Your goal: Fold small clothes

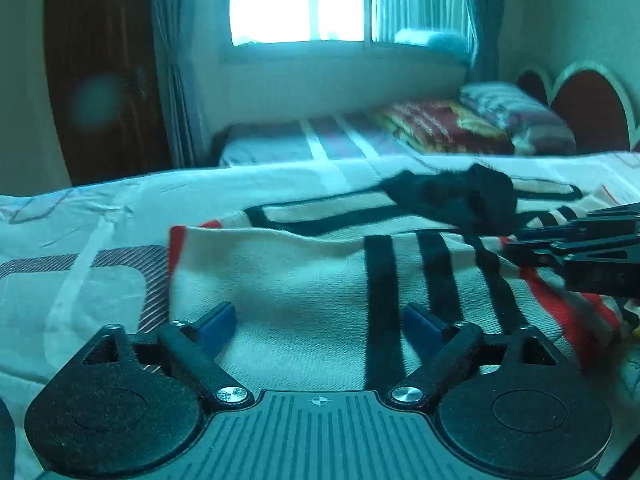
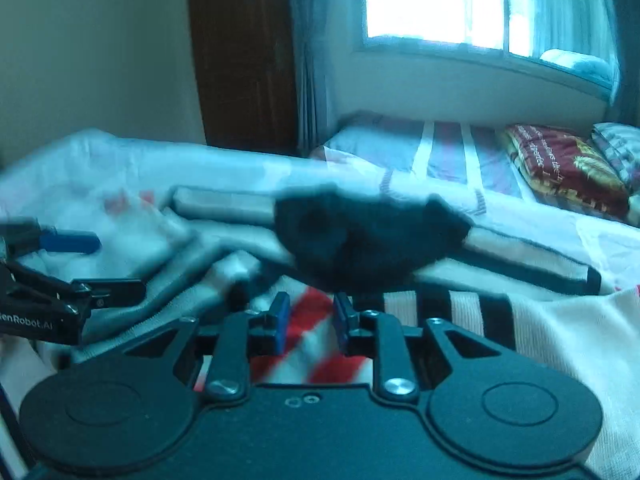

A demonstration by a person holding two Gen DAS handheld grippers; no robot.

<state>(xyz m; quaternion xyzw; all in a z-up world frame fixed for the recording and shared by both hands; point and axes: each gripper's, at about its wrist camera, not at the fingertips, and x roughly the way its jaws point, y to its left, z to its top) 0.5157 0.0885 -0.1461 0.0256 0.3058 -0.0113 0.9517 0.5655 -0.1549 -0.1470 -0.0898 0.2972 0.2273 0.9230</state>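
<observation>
A cream knitted garment [image 1: 288, 280] with black and red stripes lies spread on the bedsheet [image 1: 80, 208]. A small dark cloth [image 1: 460, 200] lies crumpled on its far part, over a cream strap with black edging [image 1: 320, 208]. My left gripper [image 1: 320, 320] hovers low over the garment's near left part, open wide, with only the flat fabric beneath its blue pads. My right gripper [image 2: 312, 316] stands over the red stripes [image 2: 316, 312] just before the dark cloth [image 2: 368, 240], its blue pads a narrow gap apart and pressing on nothing. It also shows at the right of the left wrist view [image 1: 516, 240].
A second bed [image 1: 320, 140] behind carries a folded red blanket [image 1: 440, 124] and a pillow [image 1: 516, 112]. A bright window [image 1: 296, 0] with curtains is on the far wall. A brown wardrobe [image 1: 104, 72] stands at the left. A blue pad of the left gripper [image 2: 72, 242] shows in the right wrist view.
</observation>
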